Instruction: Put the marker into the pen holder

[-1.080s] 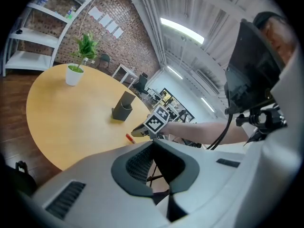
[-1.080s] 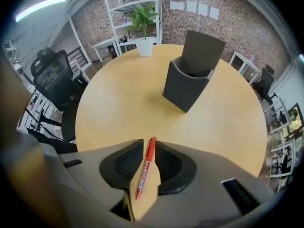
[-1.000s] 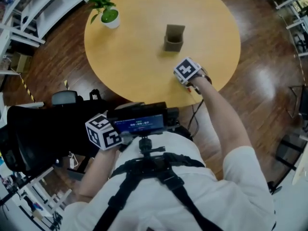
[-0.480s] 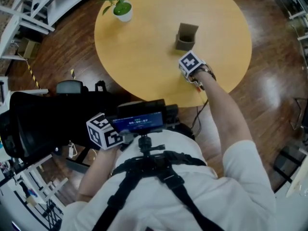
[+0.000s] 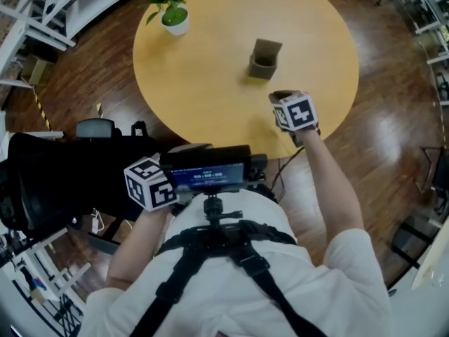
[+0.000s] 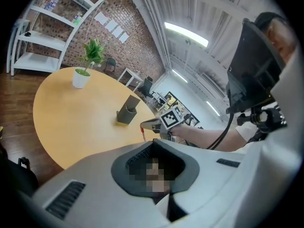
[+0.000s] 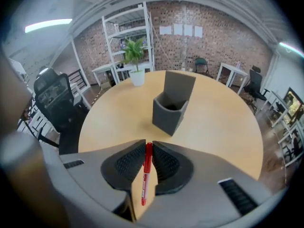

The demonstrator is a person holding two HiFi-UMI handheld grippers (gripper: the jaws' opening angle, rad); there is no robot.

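Note:
The red marker (image 7: 147, 175) stands upright between the pads of my right gripper (image 7: 147, 146), whose jaws are closing and pinch it near its top. In the left gripper view the marker (image 6: 143, 133) hangs below that gripper, just over the table's near edge. The grey pen holder (image 7: 172, 109) stands upright straight ahead, a short way beyond the jaws. From above, the right gripper (image 5: 282, 98) sits just to the near right of the pen holder (image 5: 264, 58). My left gripper (image 5: 151, 183) stays off the table by the person's body, its jaws (image 6: 156, 144) together on nothing.
The round wooden table (image 5: 203, 83) carries a small potted plant (image 5: 172, 12) at its far left. A black office chair (image 5: 56, 181) stands at the left of the person. White shelving (image 7: 128, 37) and a brick wall lie beyond the table.
The right gripper has drawn back from beside the pen holder toward the table's near right edge. The left gripper has stayed by the body.

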